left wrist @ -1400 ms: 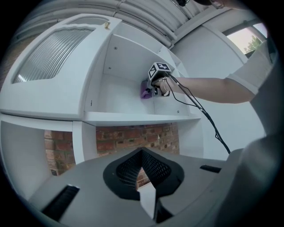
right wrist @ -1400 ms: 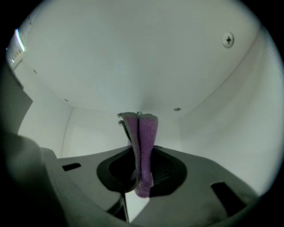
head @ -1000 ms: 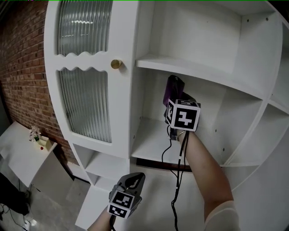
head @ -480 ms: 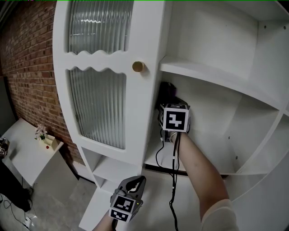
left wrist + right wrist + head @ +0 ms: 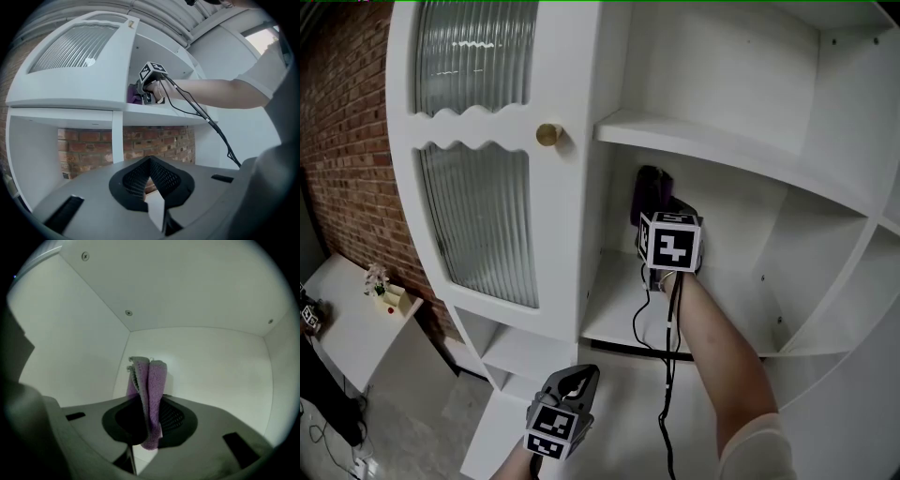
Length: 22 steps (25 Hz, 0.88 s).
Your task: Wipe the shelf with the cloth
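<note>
The purple cloth [image 5: 648, 194] stands upright in my right gripper [image 5: 660, 217], which is shut on it inside the middle compartment of the white cabinet. From the right gripper view the cloth [image 5: 150, 380] rises from the right gripper [image 5: 149, 423] before the compartment's back left corner; whether it touches the wall I cannot tell. The shelf board [image 5: 617, 314] lies below that hand. My left gripper [image 5: 574, 381] hangs low in front of the cabinet, shut and holding nothing. Its own view looks up at the right gripper [image 5: 149, 89] and the cloth [image 5: 134, 97].
A ribbed glass door [image 5: 474, 216] with a brass knob [image 5: 548, 134] stands left of the open compartment. Another shelf [image 5: 722, 150] runs above it and a divider [image 5: 811, 272] bounds it on the right. A brick wall [image 5: 342, 141] and a small white table [image 5: 347, 319] are at far left.
The right gripper swept the cloth left toward the door-side wall half a second ago, then back to the right a little. The left gripper has stayed low.
</note>
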Each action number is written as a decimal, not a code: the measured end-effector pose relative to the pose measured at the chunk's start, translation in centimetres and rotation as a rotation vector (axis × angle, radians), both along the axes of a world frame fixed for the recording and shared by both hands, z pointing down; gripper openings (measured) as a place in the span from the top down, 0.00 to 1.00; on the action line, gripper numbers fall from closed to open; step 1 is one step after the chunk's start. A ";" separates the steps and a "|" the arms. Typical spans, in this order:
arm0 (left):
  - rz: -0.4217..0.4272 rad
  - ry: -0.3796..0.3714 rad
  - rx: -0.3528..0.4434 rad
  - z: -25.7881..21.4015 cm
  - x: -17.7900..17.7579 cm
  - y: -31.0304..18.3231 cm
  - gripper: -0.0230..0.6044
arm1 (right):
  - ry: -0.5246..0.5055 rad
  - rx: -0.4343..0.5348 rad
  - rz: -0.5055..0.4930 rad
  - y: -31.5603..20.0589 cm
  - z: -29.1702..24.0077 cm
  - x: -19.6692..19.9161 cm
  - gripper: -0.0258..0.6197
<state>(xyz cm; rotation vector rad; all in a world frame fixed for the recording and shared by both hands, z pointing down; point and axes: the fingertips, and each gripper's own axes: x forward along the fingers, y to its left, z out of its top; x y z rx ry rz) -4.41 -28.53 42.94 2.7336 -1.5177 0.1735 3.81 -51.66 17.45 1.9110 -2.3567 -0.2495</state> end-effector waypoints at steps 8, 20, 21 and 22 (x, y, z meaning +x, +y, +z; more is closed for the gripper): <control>0.003 -0.002 -0.003 -0.2 1.8 -0.1 0.94 | -0.009 0.000 0.089 0.6 -0.4 6.0 0.84; 0.046 -0.052 -0.015 -0.2 6.5 0.4 0.94 | -0.015 0.016 0.259 2.2 -0.7 17.7 0.84; 0.047 -0.053 -0.015 -0.2 6.8 0.4 0.94 | -0.008 0.017 0.277 2.4 -0.7 18.5 0.84; 0.049 -0.055 -0.016 -0.2 7.2 0.5 0.94 | -0.007 0.017 0.296 2.6 -0.7 19.4 0.84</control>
